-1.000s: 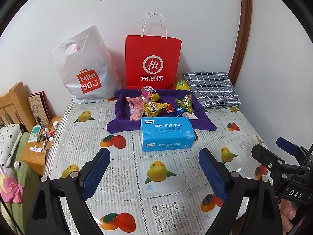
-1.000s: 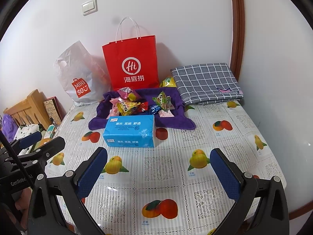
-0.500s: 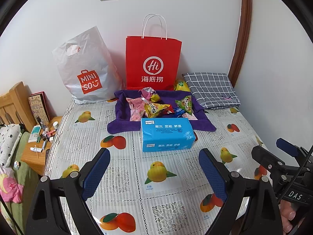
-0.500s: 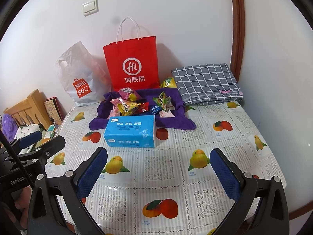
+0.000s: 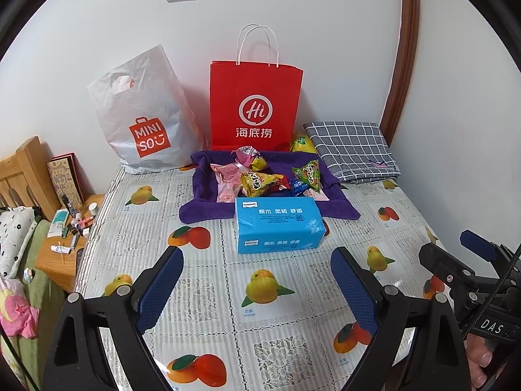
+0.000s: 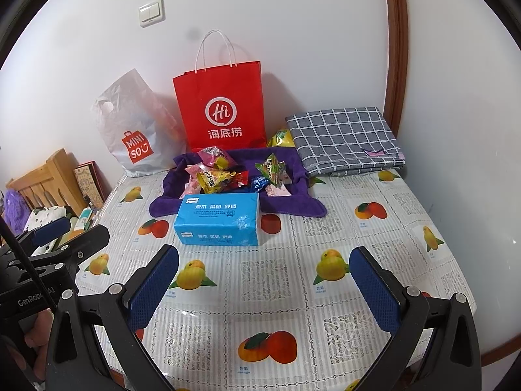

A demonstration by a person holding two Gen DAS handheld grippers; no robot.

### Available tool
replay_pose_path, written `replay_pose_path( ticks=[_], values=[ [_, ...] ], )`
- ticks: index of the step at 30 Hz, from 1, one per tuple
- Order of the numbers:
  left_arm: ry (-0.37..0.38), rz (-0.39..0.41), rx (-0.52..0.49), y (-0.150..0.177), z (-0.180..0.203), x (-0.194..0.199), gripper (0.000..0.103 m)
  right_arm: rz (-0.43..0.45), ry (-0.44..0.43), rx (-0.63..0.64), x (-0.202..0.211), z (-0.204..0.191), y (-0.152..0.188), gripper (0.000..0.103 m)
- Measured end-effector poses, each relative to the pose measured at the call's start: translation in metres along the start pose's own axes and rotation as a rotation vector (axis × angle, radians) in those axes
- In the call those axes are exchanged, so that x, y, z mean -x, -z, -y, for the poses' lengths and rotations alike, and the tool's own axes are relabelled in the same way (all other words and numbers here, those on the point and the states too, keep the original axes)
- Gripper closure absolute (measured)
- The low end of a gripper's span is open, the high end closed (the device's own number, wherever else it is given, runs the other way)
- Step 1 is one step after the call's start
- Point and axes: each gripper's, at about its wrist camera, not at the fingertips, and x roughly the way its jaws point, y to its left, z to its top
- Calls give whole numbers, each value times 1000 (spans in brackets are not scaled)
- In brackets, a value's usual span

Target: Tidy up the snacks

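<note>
Several snack packets (image 5: 260,181) (image 6: 218,176) in pink, yellow, green and blue lie heaped on a purple cloth (image 5: 208,208) (image 6: 293,205) at the far side of the table. A blue tissue pack (image 5: 278,224) (image 6: 218,220) lies just in front of the cloth. My left gripper (image 5: 257,260) hovers open over the tablecloth, short of the tissue pack, with nothing between its blue pads. My right gripper (image 6: 263,257) is open too, empty, at the near side of the table. Each gripper shows at the edge of the other's view.
A red paper bag (image 5: 255,106) and a white plastic bag (image 5: 143,114) stand against the wall behind the snacks. A folded grey checked cloth (image 5: 351,150) lies at the back right. The fruit-print tablecloth (image 5: 260,325) covers the table. A cluttered wooden stand (image 5: 65,247) is at the left.
</note>
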Motion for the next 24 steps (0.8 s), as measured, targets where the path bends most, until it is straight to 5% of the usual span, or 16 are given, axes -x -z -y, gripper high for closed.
replay_pose_path(
  ticks=[24],
  values=[
    [-5, 2, 5, -2, 0, 0, 11, 4, -3, 1, 1, -2, -1, 0]
  ],
)
